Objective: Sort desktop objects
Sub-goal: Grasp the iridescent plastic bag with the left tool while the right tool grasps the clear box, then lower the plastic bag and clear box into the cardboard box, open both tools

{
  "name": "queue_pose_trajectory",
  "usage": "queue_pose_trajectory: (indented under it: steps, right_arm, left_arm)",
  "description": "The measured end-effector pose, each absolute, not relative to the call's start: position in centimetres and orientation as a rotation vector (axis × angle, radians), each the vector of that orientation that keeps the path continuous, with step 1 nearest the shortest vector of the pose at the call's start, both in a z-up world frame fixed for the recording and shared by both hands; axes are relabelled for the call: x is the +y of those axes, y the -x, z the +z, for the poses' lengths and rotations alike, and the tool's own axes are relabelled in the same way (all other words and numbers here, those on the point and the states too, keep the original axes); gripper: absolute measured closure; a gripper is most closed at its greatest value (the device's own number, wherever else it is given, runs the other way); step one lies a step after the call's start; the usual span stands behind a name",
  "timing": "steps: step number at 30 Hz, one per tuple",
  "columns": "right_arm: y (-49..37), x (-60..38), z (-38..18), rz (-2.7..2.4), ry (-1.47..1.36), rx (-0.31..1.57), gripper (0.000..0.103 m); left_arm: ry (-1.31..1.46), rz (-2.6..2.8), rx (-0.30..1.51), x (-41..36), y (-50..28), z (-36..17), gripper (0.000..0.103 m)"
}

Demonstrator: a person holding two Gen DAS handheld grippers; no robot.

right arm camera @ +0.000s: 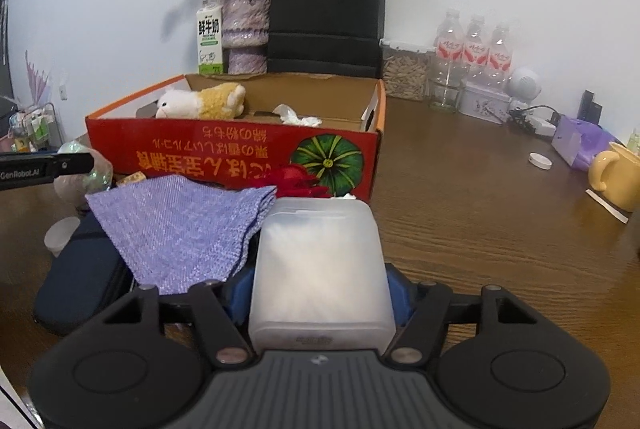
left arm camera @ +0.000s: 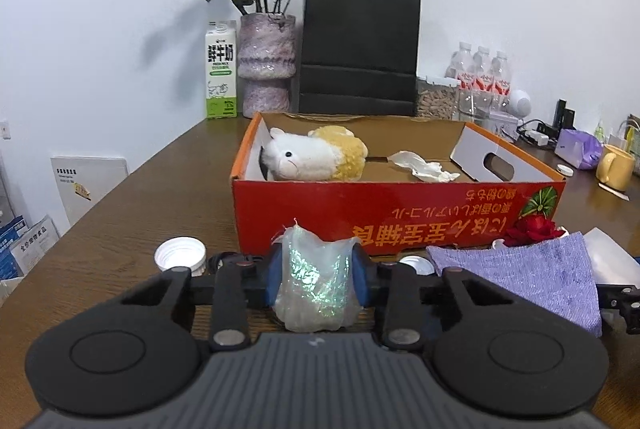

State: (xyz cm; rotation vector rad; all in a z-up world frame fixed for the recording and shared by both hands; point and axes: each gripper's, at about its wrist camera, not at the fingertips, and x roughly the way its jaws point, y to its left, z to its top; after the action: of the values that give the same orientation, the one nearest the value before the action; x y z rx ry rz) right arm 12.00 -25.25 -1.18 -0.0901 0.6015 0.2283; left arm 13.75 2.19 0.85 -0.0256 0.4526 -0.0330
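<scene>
**Both grippers holding items in front of the red box**

The left gripper (left arm camera: pixel 316 275) is clenching a crumpled, shimmering plastic wrapper (left arm camera: pixel 314 281) between its blue pads, just above the wooden table (left arm camera: pixel 160 197) and near the front wall of the red cardboard box (left arm camera: pixel 400 213). The right gripper (right arm camera: pixel 320 285) is grasping a frosted white plastic container (right arm camera: pixel 320 265), its blue pads pressing on both sides, close to the box's near right corner. A purple cloth (right arm camera: pixel 180 229) is lying between the two grippers, partly draped over a dark blue pouch (right arm camera: pixel 80 277), with a red flower (right arm camera: pixel 296 181) sitting just beyond it against the box. Inside the box a white and yellow plush toy (left arm camera: pixel 312 153) is resting at the left end, and a crumpled tissue (left arm camera: pixel 424 165) is lying to its right. Two white caps (left arm camera: pixel 180 255) are sitting on the table near the left gripper. Farther back, a milk carton (left arm camera: pixel 221 69), a vase of dried roses (left arm camera: pixel 267 65) and a black paper bag (left arm camera: pixel 360 49) are standing along the wall. A yellow mug (right arm camera: pixel 616 177) is standing far right.
</scene>
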Motion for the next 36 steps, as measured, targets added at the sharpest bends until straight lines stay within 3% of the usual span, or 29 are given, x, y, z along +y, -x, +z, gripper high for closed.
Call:
queue_pose_trajectory:
  steps: [17, 26, 36]
  right_arm:
    - [-12.5, -25.1, 6.6, 0.209, 0.099, 0.404, 0.039]
    - [-18.5, -22.1, 10.3, 0.225, 0.079, 0.359, 0.039]
    - [-28.1, -19.6, 8.9, 0.209, 0.039, 0.440, 0.039]
  left_arm:
    - [0.034, -0.112, 0.286, 1.7, -13.9, 7.3, 0.069]
    - [0.048, -0.175, 0.235, -0.8, -18.7, 10.5, 0.069]
    - [0.080, -0.143, 0.306, -2.6, -27.9, 10.1, 0.069]
